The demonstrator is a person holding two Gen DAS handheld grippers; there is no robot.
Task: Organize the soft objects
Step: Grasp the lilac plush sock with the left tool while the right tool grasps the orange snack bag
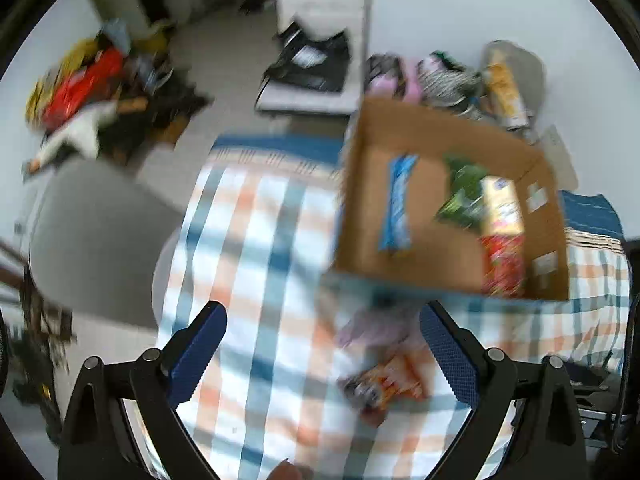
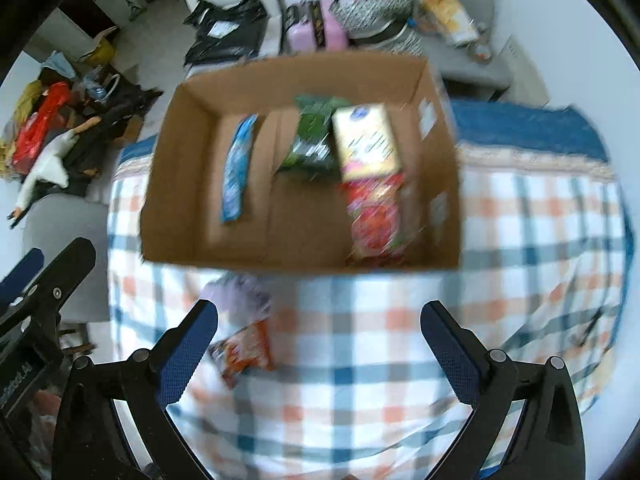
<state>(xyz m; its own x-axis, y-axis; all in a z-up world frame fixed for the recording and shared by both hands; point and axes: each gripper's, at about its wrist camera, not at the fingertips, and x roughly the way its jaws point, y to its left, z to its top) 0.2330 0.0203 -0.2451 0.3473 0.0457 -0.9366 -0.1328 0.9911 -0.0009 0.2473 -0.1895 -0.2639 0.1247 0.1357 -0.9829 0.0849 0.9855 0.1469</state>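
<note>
An open cardboard box [image 2: 280, 80] stands on a checked cloth [image 2: 360, 340]; it also shows in the left wrist view [image 1: 368, 208]. Inside lie a blue packet [image 2: 236, 168], a green packet [image 2: 312, 140], a yellow packet [image 2: 368, 140] and a red packet [image 2: 374, 216]. On the cloth in front of the box lie an orange packet [image 2: 246, 350] and a pale purple packet [image 2: 240, 294]; both show in the left wrist view, orange packet [image 1: 384, 384], purple packet [image 1: 376, 328]. My left gripper [image 1: 322, 354] is open above the cloth. My right gripper [image 2: 320, 354] is open and empty.
A grey chair [image 1: 96, 240] stands left of the table. A white seat with a black bag [image 1: 308, 60] stands behind. Clothes and bags are piled on the floor at the left [image 1: 80, 92]. Shoes and a pink case [image 2: 316, 28] lie behind the box.
</note>
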